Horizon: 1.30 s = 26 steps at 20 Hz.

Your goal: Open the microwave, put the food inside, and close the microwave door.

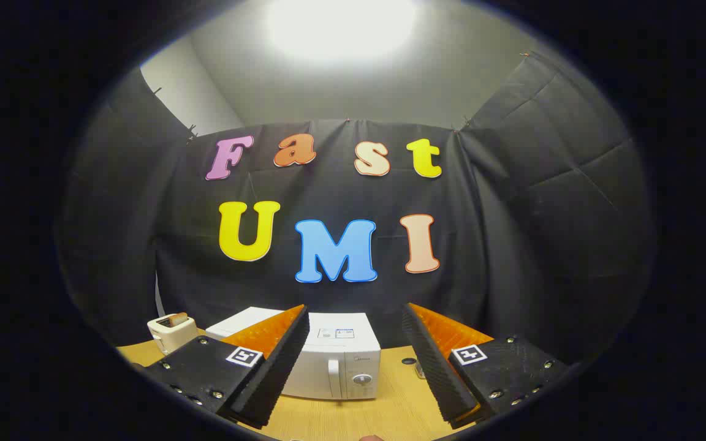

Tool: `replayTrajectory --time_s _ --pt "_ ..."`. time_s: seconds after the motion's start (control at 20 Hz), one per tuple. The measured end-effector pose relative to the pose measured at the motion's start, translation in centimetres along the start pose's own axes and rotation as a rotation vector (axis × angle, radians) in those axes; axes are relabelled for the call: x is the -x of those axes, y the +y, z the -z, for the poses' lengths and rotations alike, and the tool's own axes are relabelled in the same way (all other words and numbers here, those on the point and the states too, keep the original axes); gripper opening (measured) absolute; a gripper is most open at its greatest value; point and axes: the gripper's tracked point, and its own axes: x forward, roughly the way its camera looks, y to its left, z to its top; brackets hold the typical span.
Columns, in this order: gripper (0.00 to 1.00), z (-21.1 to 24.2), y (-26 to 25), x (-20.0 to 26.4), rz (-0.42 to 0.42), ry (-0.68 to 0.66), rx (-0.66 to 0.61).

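I am holding the gripper (356, 367) above the wooden counter (390, 410) with its fingers (279, 373) standing wide apart and clamping nothing. Just ahead of them, and lying in the gap between them, the white microwave (334, 361) is sitting on the counter with its door closed. Its front is facing me, turned a little so that the long box is running away toward the far left. The upright door handle (333, 378) is showing just left of the round dial (360, 380), both close to the right end of that front. The handle is sitting a touch left of the midline between the fingers, so I am judging the coming move as a straight push forward and down with a slight drift left, keeping the fingers spread until they are straddling the handle. To the far left of the microwave, a small toaster (171, 331) is standing with what looks like a slice of bread (178, 318) sticking out of its top; that may be the food. Something small and dark is lying on the counter right of the microwave, too small to identify.
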Motion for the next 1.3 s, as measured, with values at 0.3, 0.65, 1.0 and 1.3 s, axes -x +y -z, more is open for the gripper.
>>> replayTrajectory --time_s 0.3,0.65,1.0,1.3 --pt "0.97 0.1 0.8 -1.8 -0.027 -0.007 -0.009" --pt "0.97 2.3 1.4 -4.3 -0.058 0.019 -0.001" --pt "0.97 6.1 2.0 -7.2 -0.09 0.081 -0.017" --pt "0.97 8.6 2.8 -9.0 -0.104 0.11 0.001"
